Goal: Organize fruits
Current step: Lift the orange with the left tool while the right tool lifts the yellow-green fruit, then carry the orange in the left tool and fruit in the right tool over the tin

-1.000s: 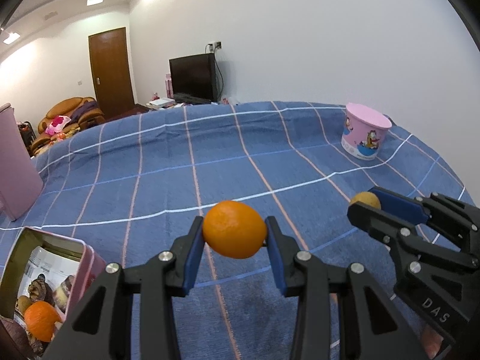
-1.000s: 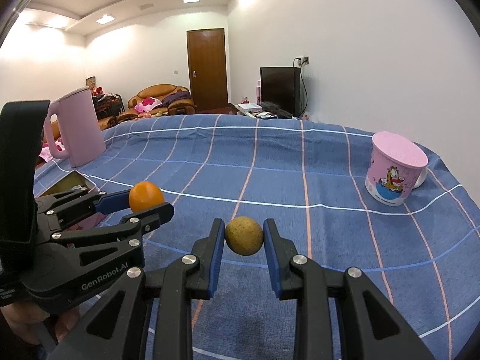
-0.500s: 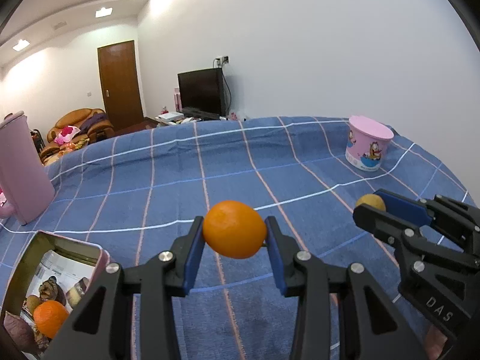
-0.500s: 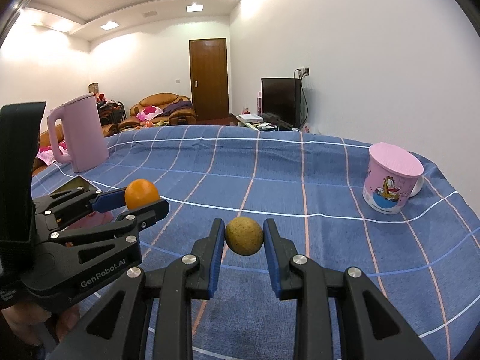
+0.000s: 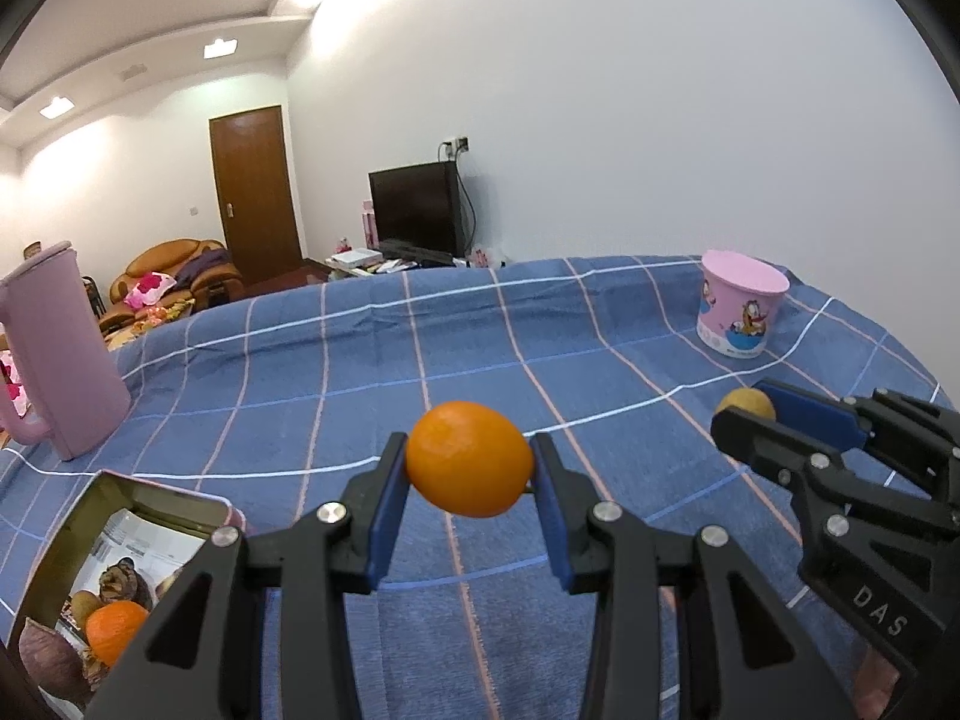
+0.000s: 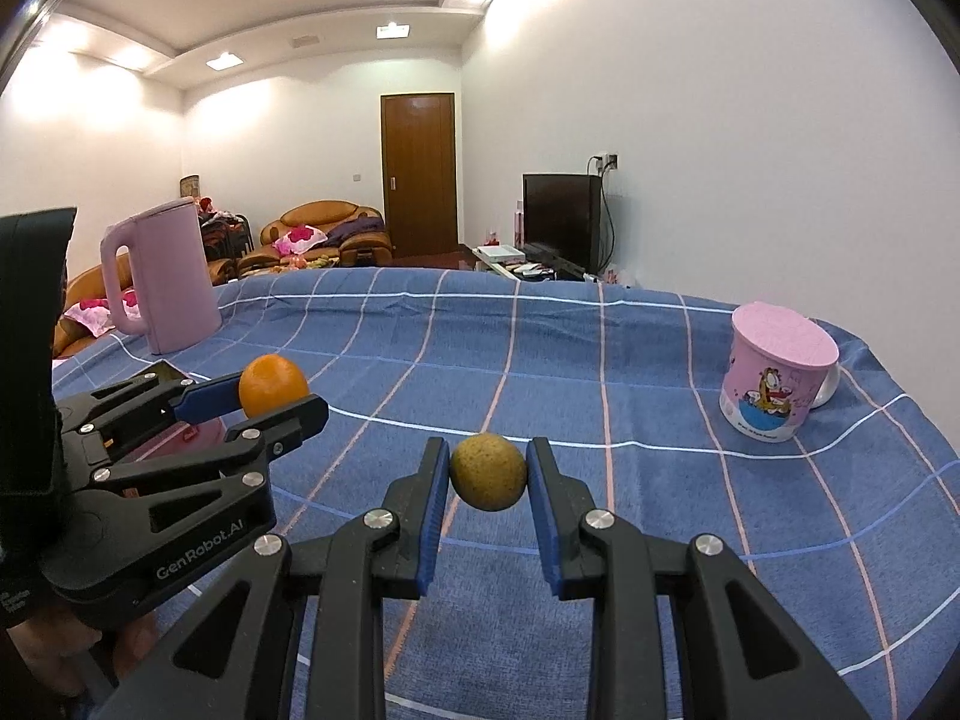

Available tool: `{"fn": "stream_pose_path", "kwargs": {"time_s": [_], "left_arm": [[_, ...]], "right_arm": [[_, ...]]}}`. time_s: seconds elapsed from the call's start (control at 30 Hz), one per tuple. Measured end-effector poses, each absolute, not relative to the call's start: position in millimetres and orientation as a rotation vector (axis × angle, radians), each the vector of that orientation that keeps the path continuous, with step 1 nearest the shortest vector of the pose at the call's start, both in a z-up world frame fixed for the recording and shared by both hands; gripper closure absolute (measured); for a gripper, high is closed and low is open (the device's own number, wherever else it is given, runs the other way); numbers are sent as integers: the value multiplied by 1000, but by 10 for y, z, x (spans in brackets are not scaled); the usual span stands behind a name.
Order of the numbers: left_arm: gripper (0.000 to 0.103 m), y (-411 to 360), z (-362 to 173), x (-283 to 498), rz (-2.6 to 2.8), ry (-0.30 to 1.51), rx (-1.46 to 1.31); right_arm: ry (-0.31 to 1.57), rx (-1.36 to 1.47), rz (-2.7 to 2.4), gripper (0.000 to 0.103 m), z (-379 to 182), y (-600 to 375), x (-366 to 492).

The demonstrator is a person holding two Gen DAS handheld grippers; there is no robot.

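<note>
My left gripper (image 5: 469, 468) is shut on an orange (image 5: 469, 459) and holds it above the blue checked tablecloth (image 5: 372, 372). My right gripper (image 6: 488, 471) is shut on a small yellow-brown fruit (image 6: 488, 471), also held above the cloth. In the left wrist view the right gripper (image 5: 756, 414) is at the right with its fruit (image 5: 744, 403). In the right wrist view the left gripper (image 6: 270, 402) is at the left with the orange (image 6: 273, 384). An open tin box (image 5: 114, 570) at lower left holds another orange (image 5: 114, 630) and several brown fruits.
A pink kettle (image 5: 54, 354) stands at the far left of the table, also in the right wrist view (image 6: 162, 282). A pink cartoon cup (image 5: 741, 311) stands at the right, also in the right wrist view (image 6: 774, 378). Beyond the table are a TV, a door and sofas.
Both grippers have risen and tilted up with their fruits still held. The table appears lower in both views, and the kettle has come into the left wrist view.
</note>
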State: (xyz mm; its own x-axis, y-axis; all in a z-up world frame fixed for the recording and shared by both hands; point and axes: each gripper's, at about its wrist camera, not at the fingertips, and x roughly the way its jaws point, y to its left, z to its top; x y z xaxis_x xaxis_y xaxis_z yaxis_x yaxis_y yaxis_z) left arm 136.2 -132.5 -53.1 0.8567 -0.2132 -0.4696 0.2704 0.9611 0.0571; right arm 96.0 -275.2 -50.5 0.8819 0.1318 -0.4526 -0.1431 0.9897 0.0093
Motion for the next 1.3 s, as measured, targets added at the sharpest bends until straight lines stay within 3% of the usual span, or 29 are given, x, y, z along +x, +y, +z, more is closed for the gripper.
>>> {"fn": "stream_pose_path", "kwargs": {"time_s": [0.7,1.3], "left_arm": [[61,-1270,-456,1149,-208,392,138],[61,-980,-487,986,-175,442,107]], "right_arm": [[391,-60,136,75,-458,-2700,828],[442,-114,194,75,-497,-2362,824]]}}
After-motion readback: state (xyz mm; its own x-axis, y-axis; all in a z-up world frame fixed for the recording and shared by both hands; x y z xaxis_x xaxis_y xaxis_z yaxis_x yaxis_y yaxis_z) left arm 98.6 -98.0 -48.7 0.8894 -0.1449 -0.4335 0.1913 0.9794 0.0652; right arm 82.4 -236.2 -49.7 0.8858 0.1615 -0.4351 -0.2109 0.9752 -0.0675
